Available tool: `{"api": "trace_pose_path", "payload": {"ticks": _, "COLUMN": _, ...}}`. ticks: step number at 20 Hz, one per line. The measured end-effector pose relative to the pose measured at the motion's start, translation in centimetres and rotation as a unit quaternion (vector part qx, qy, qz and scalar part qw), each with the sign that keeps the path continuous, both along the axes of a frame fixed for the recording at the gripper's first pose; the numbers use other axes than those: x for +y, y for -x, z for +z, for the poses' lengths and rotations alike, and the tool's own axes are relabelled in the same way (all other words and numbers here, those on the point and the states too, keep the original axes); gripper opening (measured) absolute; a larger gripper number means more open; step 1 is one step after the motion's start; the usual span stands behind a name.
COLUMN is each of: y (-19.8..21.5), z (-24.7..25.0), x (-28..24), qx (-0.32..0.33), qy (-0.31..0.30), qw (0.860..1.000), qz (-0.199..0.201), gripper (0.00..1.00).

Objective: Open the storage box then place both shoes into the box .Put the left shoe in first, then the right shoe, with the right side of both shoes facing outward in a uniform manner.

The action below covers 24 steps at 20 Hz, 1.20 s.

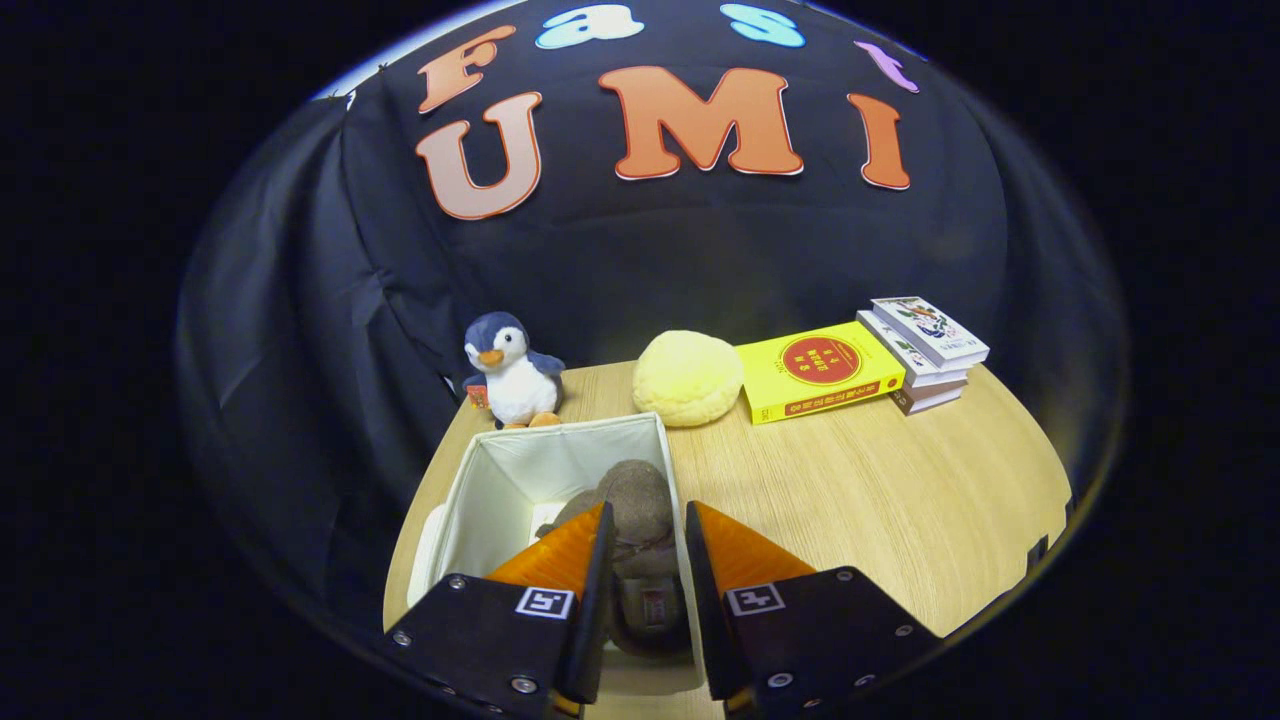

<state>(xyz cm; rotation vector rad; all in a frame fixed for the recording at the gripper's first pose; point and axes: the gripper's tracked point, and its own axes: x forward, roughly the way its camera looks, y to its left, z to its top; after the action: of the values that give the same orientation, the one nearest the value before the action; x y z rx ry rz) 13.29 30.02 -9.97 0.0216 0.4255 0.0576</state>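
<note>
Penguin toy [512, 371]; yellow cushion [688, 378]; stacked books [925, 350].

Shoe sitting in the open box, between the gripper's fingers

The gripper [648, 520] is hanging over the storage box [500, 480], its fingers standing either side of the shoe [637, 500] lying inside; contact cannot be told. Beyond the box, a toy penguin [510, 372] is standing on the table [880, 490], a round cushion [688, 378] beside it, then a book [818, 370] leaning against stacked books [925, 350].
</note>
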Motion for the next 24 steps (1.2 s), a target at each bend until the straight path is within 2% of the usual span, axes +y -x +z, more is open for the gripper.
{"api": "trace_pose_path", "payload": {"ticks": 3, "y": 1.0, "z": 3.5, "x": -0.4, "qx": -0.034, "qy": 0.002, "qw": 0.999, "qz": 0.006, "gripper": 0.48}}
{"api": "trace_pose_path", "payload": {"ticks": 5, "y": 1.9, "z": 6.3, "x": -1.1, "qx": -0.063, "qy": 0.011, "qw": 0.998, "qz": 0.008, "gripper": 0.61}}
{"api": "trace_pose_path", "payload": {"ticks": 8, "y": 3.6, "z": 10.4, "x": -2.1, "qx": -0.109, "qy": 0.023, "qw": 0.994, "qz": 0.004, "gripper": 0.88}}
{"api": "trace_pose_path", "payload": {"ticks": 10, "y": 5.0, "z": 12.8, "x": -2.6, "qx": -0.139, "qy": 0.032, "qw": 0.99, "qz": 0.006, "gripper": 0.97}}
{"api": "trace_pose_path", "payload": {"ticks": 16, "y": 9.8, "z": 18.0, "x": -4.0, "qx": -0.211, "qy": 0.043, "qw": 0.977, "qz": 0.011, "gripper": 0.97}}
{"api": "trace_pose_path", "payload": {"ticks": 24, "y": 13.2, "z": 19.2, "x": -5.8, "qx": -0.251, "qy": 0.058, "qw": 0.966, "qz": 0.003, "gripper": 0.97}}
